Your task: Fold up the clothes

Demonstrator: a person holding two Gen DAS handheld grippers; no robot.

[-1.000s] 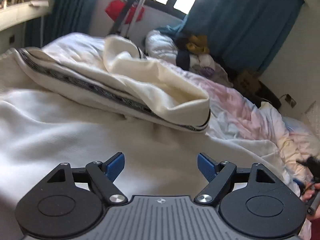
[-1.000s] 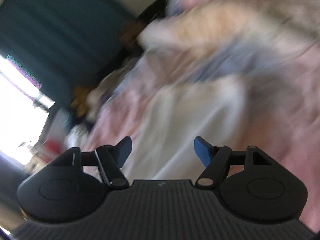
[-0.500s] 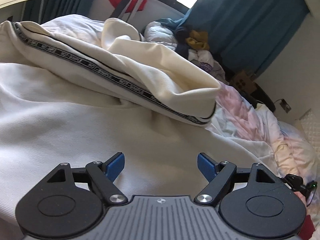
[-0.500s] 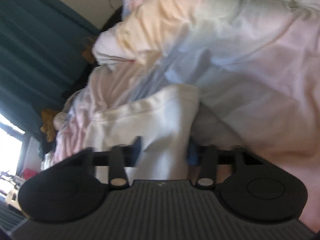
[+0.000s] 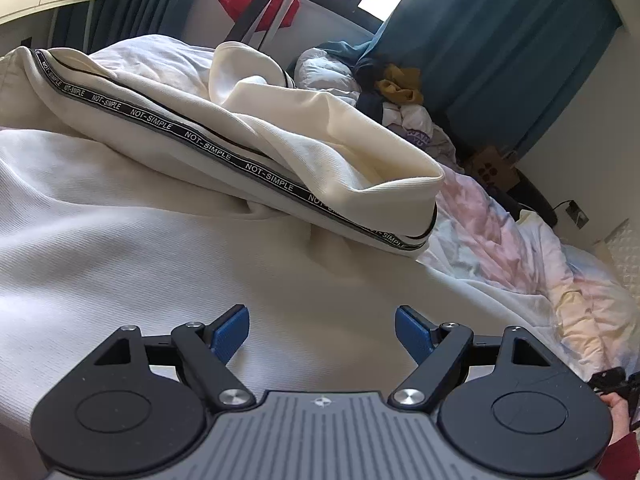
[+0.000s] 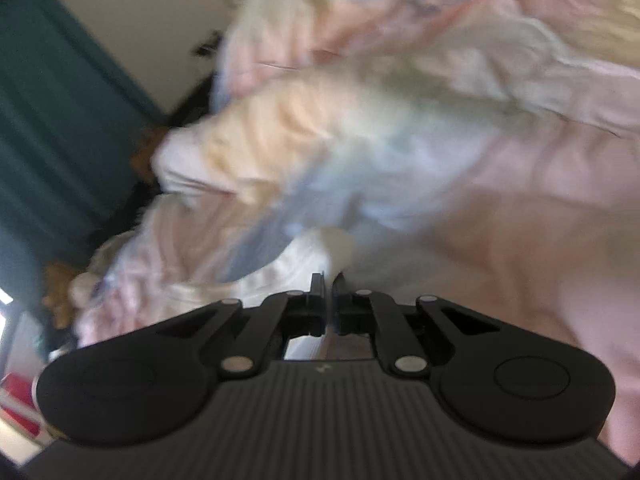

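left gripper [image 5: 322, 330] hangs wide apart over the cream garment [image 5: 168, 240] spread on the bed [image 5: 520, 240], its taped sleeve [image 5: 320, 168] lying across it. right gripper [image 6: 328, 282], jaws nearly together, seems to pinch a pale garment edge [image 6: 292, 272]; blur leaves this uncertain. risk: a thin pinch slipping loose, undoing the fold.

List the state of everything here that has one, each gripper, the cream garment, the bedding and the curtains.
left gripper: open, holding nothing, low over the white fabric.
right gripper: shut on a white garment corner; view blurred.
cream garment: rumpled, partly folded over, cuff gaping open.
pastel duvet: crumpled.
teal curtains: drawn aside, window showing.
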